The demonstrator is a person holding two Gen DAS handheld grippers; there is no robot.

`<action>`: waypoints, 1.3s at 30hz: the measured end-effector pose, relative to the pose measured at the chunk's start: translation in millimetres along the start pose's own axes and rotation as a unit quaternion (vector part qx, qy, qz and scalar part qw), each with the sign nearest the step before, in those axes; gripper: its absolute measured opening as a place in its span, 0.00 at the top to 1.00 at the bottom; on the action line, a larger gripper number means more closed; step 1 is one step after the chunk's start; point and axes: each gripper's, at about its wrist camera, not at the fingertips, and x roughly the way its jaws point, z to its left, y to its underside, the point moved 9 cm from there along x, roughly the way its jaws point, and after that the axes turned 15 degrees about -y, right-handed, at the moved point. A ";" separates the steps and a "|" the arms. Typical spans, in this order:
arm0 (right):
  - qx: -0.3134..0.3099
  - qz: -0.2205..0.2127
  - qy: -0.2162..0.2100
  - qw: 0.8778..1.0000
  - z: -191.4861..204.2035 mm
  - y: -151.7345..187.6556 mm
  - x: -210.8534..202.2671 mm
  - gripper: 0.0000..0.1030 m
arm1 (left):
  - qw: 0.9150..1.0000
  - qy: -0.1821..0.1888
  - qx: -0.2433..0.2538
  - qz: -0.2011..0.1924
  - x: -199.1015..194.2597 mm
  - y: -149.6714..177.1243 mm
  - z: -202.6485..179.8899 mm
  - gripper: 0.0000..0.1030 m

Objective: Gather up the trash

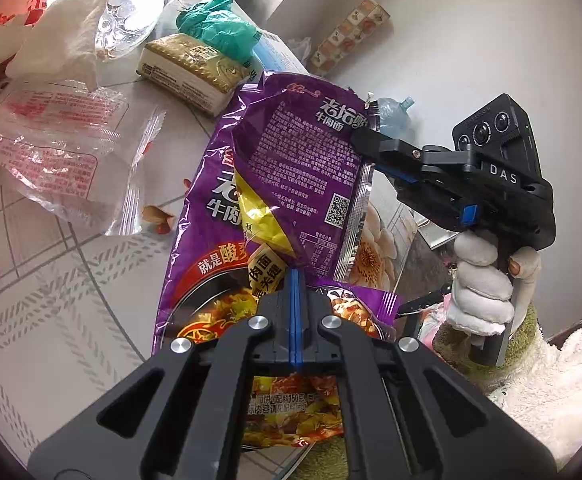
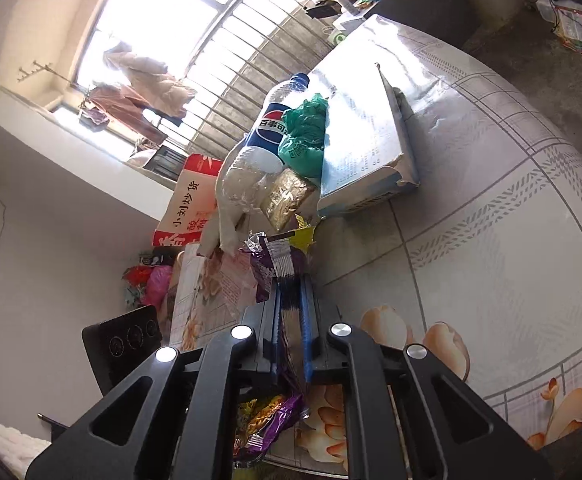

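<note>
From the left wrist, the left gripper (image 1: pixel 295 280) is clamped on the big purple noodle bag (image 1: pixel 211 216), holding it up as a trash sack while the right gripper (image 1: pixel 365 136) pinches a smaller purple wrapper (image 1: pixel 303 160) at its mouth, beside a yellow packet (image 1: pixel 263 220) already inside. From the right wrist, the right gripper's fingers (image 2: pixel 309 320) are closed on the wrapper's crimped edge above the table (image 2: pixel 491 200).

I see the table (image 1: pixel 51 300) in a pale checked cloth; on it lie a clear plastic bag (image 1: pixel 63 152), a gold-topped packet (image 1: pixel 191 68), a flattened blue-white carton (image 2: pixel 367 140) — and a Pepsi bottle (image 2: pixel 267 128).

Barred window (image 2: pixel 211 40) w/ hanging clothes (image 2: pixel 139 80); floral tablecloth (image 2: pixel 491 280).
</note>
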 end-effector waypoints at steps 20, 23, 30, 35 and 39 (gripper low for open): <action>-0.142 0.238 -0.013 0.961 42.0 108.8 68.3 0.97 | 0.987 0.069 -0.143 0.003 -21.9 -2.9 59.5 0.89; -0.150 0.242 -0.009 0.959 43.9 109.5 74.8 0.97 | 0.988 0.050 -0.146 -0.004 -27.5 1.0 68.9 0.85; -0.095 0.153 -0.031 0.983 39.4 57.2 49.1 0.95 | 0.990 0.039 -0.138 -0.007 -30.2 6.8 62.7 0.87; -0.048 0.068 -0.018 0.996 16.6 7.3 29.0 0.70 | 0.992 0.034 -0.122 0.001 -20.7 7.1 48.0 0.92; -0.013 0.052 -0.016 0.998 -6.4 -15.0 41.9 0.58 | 0.996 0.029 -0.086 0.007 -15.0 6.6 26.4 0.94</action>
